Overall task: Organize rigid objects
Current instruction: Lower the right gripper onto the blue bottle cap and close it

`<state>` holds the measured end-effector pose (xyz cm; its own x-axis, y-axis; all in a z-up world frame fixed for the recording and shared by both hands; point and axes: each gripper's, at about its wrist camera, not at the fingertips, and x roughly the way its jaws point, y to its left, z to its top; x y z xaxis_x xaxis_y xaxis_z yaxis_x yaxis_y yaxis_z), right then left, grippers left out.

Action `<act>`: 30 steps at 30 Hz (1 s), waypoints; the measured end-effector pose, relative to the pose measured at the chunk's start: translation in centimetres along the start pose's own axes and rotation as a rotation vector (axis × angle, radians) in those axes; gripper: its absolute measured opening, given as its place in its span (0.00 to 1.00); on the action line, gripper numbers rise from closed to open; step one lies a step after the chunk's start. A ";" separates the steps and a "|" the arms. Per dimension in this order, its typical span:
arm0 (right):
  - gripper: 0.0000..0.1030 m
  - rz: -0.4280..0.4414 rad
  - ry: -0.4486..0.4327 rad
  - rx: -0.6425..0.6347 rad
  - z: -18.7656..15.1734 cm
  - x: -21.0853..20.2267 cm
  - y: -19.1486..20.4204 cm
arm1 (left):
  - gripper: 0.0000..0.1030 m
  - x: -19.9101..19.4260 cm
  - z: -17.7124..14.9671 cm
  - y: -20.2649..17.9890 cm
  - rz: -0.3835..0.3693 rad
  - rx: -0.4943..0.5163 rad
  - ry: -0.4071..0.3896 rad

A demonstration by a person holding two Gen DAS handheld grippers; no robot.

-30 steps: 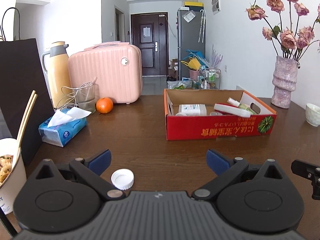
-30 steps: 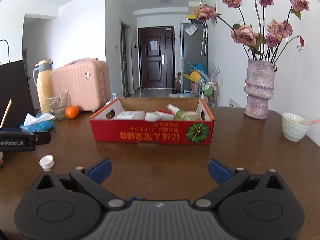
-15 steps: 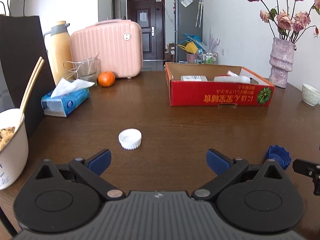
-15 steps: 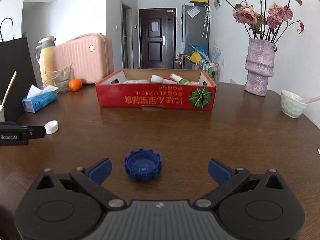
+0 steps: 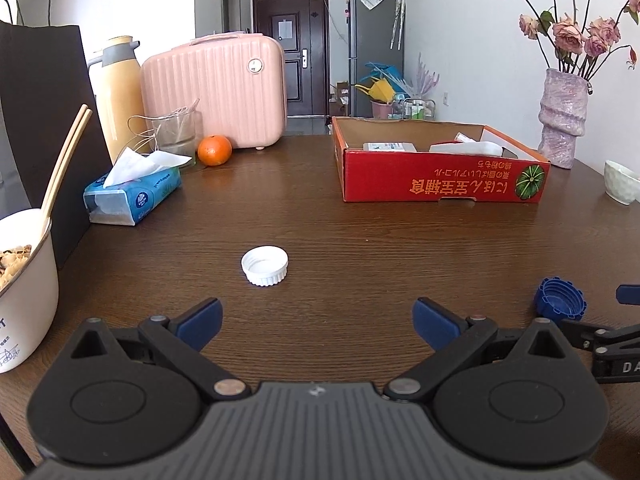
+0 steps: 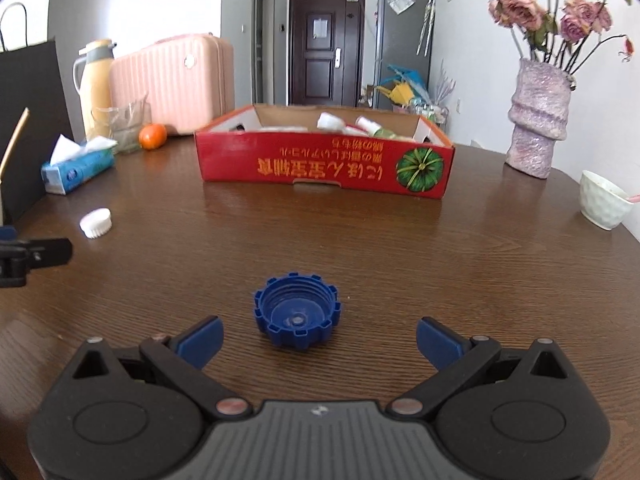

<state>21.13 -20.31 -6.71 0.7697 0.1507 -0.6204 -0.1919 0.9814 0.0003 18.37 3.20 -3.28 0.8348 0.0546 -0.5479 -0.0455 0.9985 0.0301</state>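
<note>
- Nearest, the right gripper [image 6: 319,331] has its jaws wide apart, with the blue ribbed plastic screw cap [image 6: 297,310] lying open side up on the wooden table [image 6: 400,248] just ahead of them.
- Likewise the left gripper [image 5: 317,319] is spread, empty; the white ridged plastic bottle cap [image 5: 265,260] sits ahead, left of centre.
- Both caps look light, stiff and likely to skid; pinch across the ribbed rims.
- Farther back stands the red cardboard box [image 6: 324,162].

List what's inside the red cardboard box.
The red cardboard box holds a flat white packet, a white tube-like item and white-capped bottles, one with greenish contents. The front wall hides the box floor and anything lying low, so the full count is unknown.
</note>
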 end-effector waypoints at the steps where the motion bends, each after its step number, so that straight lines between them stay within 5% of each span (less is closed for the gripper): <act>1: 0.98 0.003 0.011 -0.003 0.1 0.4 0.1 | 1.00 0.0 0.0 0.1 0.001 -0.001 0.001; 9: 0.91 0.009 0.067 0.035 1.0 2.6 0.0 | 1.00 0.3 0.0 0.2 0.006 -0.006 0.007; 12: 0.78 0.012 0.058 0.031 1.0 2.6 0.1 | 1.00 0.4 -0.1 0.2 0.009 -0.007 0.008; 15: 0.51 0.025 0.035 0.022 0.9 2.2 0.3 | 1.00 0.6 -0.1 0.3 0.012 -0.010 0.012; 30: 0.50 0.008 -0.104 0.063 0.9 0.3 -0.4 | 1.00 1.1 0.0 0.3 0.023 -0.013 0.021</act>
<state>21.96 -20.56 -6.20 0.8278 0.1670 -0.5355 -0.1622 0.9851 0.0565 19.27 3.55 -3.83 0.8219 0.0777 -0.5643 -0.0719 0.9969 0.0325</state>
